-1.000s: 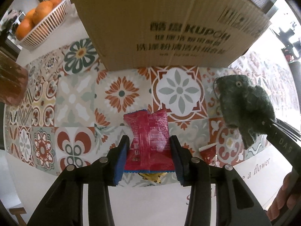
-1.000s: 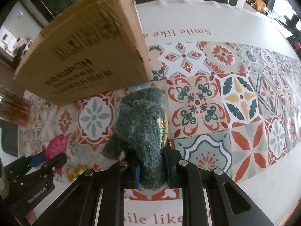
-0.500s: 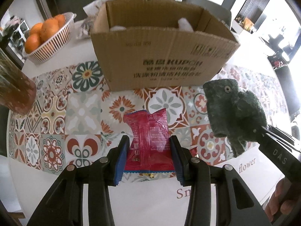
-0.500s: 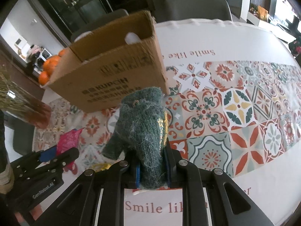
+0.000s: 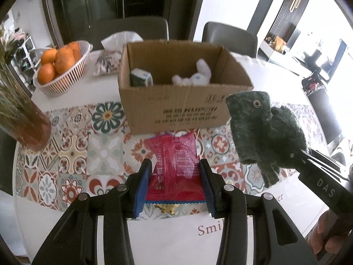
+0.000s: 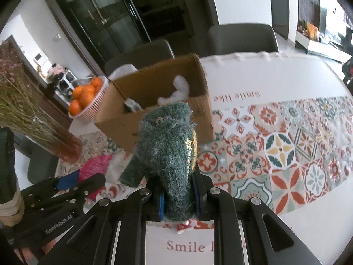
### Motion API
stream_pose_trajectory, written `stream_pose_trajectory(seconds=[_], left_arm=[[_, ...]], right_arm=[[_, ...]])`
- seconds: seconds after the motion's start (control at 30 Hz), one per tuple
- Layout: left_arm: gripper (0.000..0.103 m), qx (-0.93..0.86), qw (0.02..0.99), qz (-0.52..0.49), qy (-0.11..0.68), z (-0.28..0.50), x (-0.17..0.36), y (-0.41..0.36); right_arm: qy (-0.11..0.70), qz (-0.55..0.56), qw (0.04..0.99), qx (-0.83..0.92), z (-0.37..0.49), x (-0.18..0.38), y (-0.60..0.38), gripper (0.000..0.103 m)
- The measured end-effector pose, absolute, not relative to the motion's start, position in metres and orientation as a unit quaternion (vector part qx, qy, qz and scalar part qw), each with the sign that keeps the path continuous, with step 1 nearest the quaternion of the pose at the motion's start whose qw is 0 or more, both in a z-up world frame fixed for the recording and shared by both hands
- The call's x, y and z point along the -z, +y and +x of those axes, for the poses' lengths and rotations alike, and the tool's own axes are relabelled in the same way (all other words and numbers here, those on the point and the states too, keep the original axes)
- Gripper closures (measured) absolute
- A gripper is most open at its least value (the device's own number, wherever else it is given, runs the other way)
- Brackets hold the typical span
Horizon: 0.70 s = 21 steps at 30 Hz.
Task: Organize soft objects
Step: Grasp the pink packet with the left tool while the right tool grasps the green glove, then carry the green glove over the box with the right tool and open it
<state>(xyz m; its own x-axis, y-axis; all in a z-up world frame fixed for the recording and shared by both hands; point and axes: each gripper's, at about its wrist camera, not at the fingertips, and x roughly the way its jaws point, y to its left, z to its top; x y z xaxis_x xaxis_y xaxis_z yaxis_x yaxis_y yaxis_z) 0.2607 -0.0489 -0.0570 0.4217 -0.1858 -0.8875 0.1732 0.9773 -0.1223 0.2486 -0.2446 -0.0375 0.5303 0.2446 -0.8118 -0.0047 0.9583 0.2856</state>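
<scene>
Where the cardboard box [image 5: 176,112] stands open — white plush [image 5: 194,77], small carton [image 5: 141,78] inside.

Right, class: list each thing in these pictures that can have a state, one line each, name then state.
Box: open at the top, upright on the table, a white plush and a small pack inside.
Red packet: sealed, clamped in the left tool, off the table.
Green toy: squeezed in the right tool, off the table.
Basket: upright, full of oranges.
Vase: upright, holding dried stems.
</scene>
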Motion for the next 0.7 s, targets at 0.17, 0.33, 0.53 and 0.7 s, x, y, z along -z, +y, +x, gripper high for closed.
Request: stream_pose_trajectory(seconds=[0.17,0.33,0.53,0.7], left_arm=[[0.086,0.107,0.857,-0.003,0.503,0.262,0.035,-0.047],[0.100,0.118,0.863,-0.008,0.492,0.271,0.017,-0.046],[0.100,0.120,0.862,-0.002,0.493,0.281,0.018,-0.046],[0.100,0.122,0.860,-0.006,0.496,0.288,0.020,-0.045]], right_arm=[[0.459,0.125,0.876,-0.080,0.251,0.019,-0.241,0.083],[0.443,0.126,0.883,-0.086,0.259,0.005,-0.237,0.083],[0.438,0.125,0.885,-0.091,0.269,0.000,-0.234,0.083],[0.437,0.121,0.886,-0.095,0.277,-0.001,-0.232,0.083]])
